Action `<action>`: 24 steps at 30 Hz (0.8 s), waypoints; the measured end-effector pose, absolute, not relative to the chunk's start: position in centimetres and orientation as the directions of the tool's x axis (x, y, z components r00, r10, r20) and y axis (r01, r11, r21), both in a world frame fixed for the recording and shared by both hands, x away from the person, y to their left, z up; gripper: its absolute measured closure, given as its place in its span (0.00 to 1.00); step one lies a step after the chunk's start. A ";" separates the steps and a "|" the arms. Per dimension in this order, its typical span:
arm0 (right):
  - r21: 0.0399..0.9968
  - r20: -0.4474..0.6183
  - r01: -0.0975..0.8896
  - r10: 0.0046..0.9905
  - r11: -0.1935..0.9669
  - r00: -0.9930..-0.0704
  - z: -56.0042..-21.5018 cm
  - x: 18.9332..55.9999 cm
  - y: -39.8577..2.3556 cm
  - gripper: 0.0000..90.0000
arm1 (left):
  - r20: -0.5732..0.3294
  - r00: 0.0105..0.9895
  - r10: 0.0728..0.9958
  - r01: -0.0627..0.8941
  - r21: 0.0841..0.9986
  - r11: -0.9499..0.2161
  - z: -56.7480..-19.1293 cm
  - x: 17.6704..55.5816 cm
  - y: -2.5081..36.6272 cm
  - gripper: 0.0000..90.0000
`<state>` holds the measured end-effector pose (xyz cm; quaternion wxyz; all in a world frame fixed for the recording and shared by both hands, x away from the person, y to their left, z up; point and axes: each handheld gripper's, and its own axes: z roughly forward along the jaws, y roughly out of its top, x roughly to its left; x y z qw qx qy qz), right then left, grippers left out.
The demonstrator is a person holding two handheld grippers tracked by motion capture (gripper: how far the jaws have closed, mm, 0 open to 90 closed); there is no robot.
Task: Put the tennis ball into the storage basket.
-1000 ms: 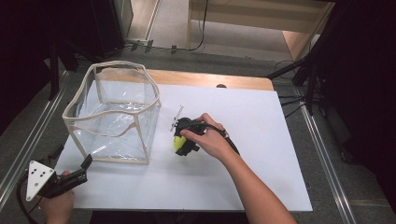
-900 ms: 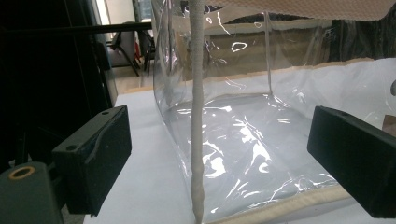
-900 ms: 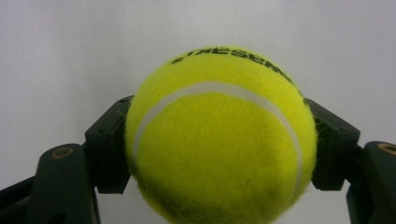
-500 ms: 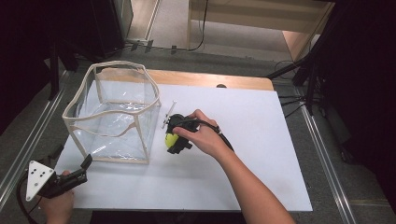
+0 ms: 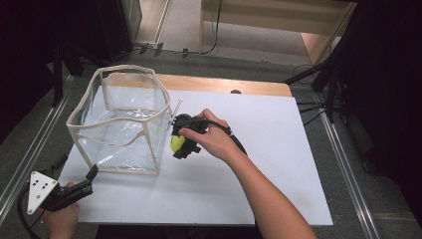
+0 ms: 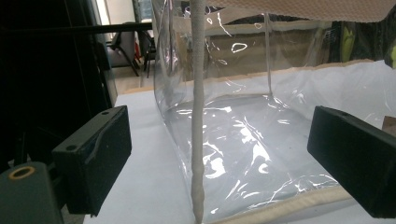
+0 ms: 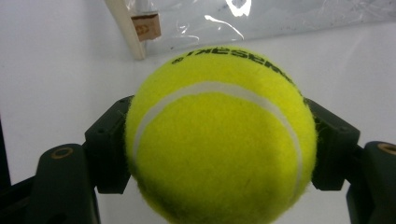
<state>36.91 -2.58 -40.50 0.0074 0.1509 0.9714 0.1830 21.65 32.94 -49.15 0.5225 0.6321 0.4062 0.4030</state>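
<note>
- The right gripper [image 5: 178, 144] is clamped on a yellow tennis ball [image 5: 176, 143]; in the right gripper view the ball [image 7: 219, 140] sits squarely between the two black jaws, each pad pressed against one side of it; a white seam curves across its felt and dark lettering runs along its upper edge
- In the high view the ball is held above the white table top [image 5: 259, 164], just beside the right-hand wall of the clear bag [image 5: 122, 122]; whether gripper or ball touches that wall I cannot tell; the right hand [image 5: 211, 139] wraps the gripper's body from the right, and a black cable trails back along the forearm
- The clear bag is a boxy, open-topped thing of transparent plastic with cream fabric trim along its rim, corners and base; it stands upright on the left part of the table top
- The left gripper [image 5: 89, 177] rests at the near left corner of the table, held by the left hand [image 5: 62, 216]; its jaws stand well apart with nothing pressed between them; the grey three-cornered plate [image 5: 40, 189] sits on top of it
- In the left gripper view the wide-set jaws frame the bag [image 6: 243, 135] from close by; a cream corner seam [image 6: 197, 116] runs upright between them, nearer the left jaw; the pads stay clear of it
</note>
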 end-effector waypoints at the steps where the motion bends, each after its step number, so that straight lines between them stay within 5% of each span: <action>1: 0.358 0.041 0.290 0.296 0.888 -0.954 -40.5 36.9 -2.6 0.25 | 0.085 0.345 0.935 0.091 0.988 -0.124 -49.2 21.7 32.9 0.08; 24: 0.358 0.037 0.269 0.275 0.894 -0.961 -35.9 37.6 -2.3 0.25 | 0.076 0.342 0.937 0.090 0.989 -0.113 -49.2 21.7 32.9 0.08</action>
